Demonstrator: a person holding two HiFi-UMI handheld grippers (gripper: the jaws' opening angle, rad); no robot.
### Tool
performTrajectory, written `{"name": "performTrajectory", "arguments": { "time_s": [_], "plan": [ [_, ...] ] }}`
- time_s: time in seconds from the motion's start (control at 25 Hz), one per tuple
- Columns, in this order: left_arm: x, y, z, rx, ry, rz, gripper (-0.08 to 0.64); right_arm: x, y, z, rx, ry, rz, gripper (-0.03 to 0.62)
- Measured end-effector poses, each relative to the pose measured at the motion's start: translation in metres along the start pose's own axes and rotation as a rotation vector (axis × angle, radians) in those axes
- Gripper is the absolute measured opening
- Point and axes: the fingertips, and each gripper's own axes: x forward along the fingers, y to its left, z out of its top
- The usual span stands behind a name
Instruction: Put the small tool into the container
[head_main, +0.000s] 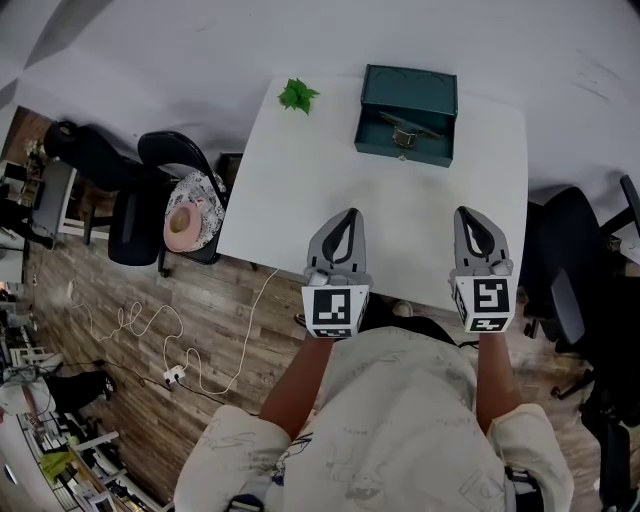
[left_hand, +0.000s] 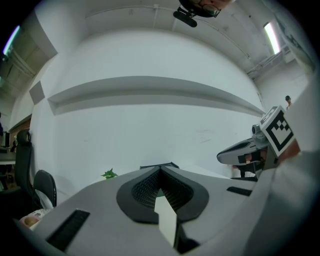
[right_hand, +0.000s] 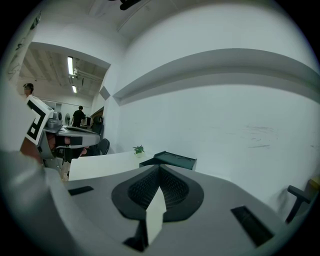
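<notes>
Teal-green and lidded, the container sits open at the far side of the white table. The small tool, a metallic piece, lies inside it on the box floor. Just to the container's left, near the table's far corner, stands a little green plant.

Both tools hover over the near edge of the table, well apart from the container and pointing toward it. The left hand-held gripper has its jaws pressed together with nothing between them; its own view shows the two dark ribbed pads meeting at the tip, with the plant off to the left. The right hand-held gripper is likewise fully closed and empty, and the container shows just beyond its tip.

Left of the table, a black chair stands on the wooden floor, where a white cable trails.
</notes>
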Motion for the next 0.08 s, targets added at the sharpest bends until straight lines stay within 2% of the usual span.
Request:
{"name": "performTrajectory", "arguments": {
  "time_s": [0.08],
  "plan": [
    [0.0004,0.0013,-0.0005,0.001,0.001,0.000,0.006,0.0010,0.0012,-0.0008,0.001,0.002,0.001,0.015]
  ]
}}
